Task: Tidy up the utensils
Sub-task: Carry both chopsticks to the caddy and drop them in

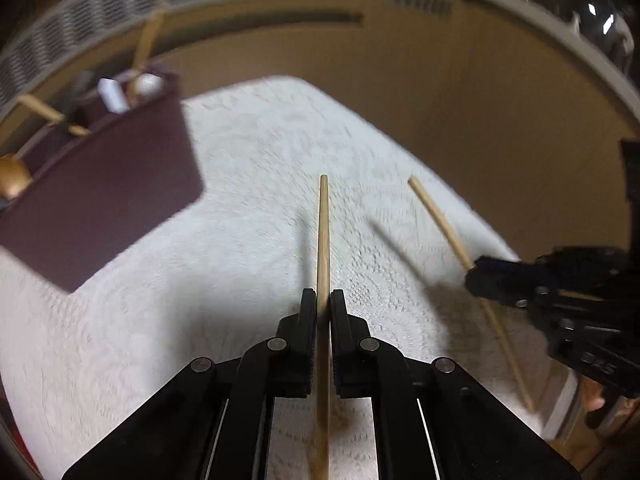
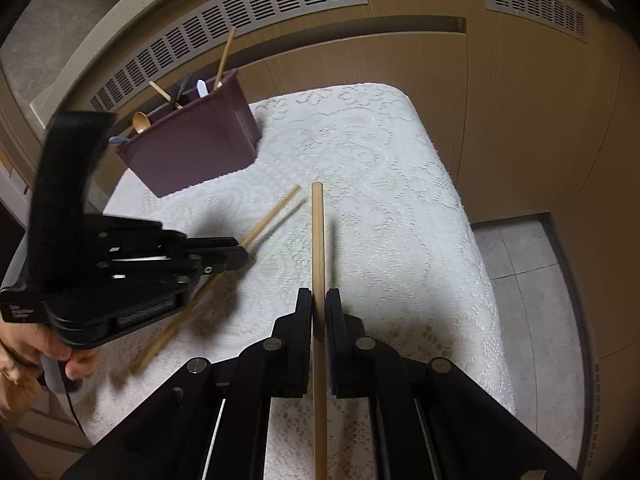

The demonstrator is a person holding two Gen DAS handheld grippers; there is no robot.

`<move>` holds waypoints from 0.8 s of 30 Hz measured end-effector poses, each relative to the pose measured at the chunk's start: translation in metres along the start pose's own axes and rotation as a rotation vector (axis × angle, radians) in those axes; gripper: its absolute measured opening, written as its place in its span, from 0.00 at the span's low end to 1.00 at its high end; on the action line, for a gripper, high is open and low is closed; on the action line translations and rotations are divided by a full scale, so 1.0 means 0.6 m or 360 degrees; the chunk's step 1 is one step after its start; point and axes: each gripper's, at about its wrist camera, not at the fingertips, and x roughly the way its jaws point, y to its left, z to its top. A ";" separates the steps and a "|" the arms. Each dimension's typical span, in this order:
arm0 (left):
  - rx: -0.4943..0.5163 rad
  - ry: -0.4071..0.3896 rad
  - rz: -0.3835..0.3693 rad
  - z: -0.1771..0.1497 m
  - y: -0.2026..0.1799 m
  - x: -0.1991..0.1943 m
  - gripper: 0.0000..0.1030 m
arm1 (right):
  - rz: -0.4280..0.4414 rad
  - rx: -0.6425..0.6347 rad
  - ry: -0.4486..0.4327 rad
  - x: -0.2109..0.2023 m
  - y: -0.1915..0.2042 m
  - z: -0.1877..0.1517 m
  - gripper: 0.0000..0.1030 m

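1. Both tools are pinching something. The left gripper [image 1: 319, 300] has its jaws pressed onto a wooden chopstick [image 1: 323, 232], and the right gripper [image 2: 319, 300] is clamped on a second chopstick [image 2: 317, 240]. Each stick runs forward between the pads and pokes well past the tips.
2. My landmark is the maroon utensil holder [image 2: 192, 148] standing on the lace-covered table [image 2: 380, 152]. Both sticks are held in the air, in front of the holder and to its right, well apart from it. A gold spoon [image 2: 141, 122], other sticks and a white-handled piece already stand in its compartments.
3. Risk: each stick is gripped at one narrow spot, so I'd expect it to pivot or slide if the tip knocks the holder's rim.
4. Risk: the holder looks light and already crowded; a push against its wall could shift it or tip it towards the table edge behind.
5. Risk: the two tools sit near each other, so the long sticks could cross on the way in.
6. Writing: small pale lettering on the left tool's body, too tiny and blurred to read. No brands legible.
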 end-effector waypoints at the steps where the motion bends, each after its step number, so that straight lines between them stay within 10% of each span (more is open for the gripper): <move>1: -0.0037 -0.0071 0.0011 -0.003 0.006 -0.019 0.07 | -0.0003 -0.0008 -0.0008 -0.002 0.004 0.001 0.06; 11: -0.0356 -0.0617 0.0027 -0.032 0.081 -0.244 0.07 | 0.0079 -0.0111 -0.0122 -0.040 0.069 0.034 0.06; 24: -0.0182 -0.1239 0.0258 0.129 0.119 -0.491 0.07 | 0.0076 -0.0491 -0.0887 -0.254 0.229 0.256 0.06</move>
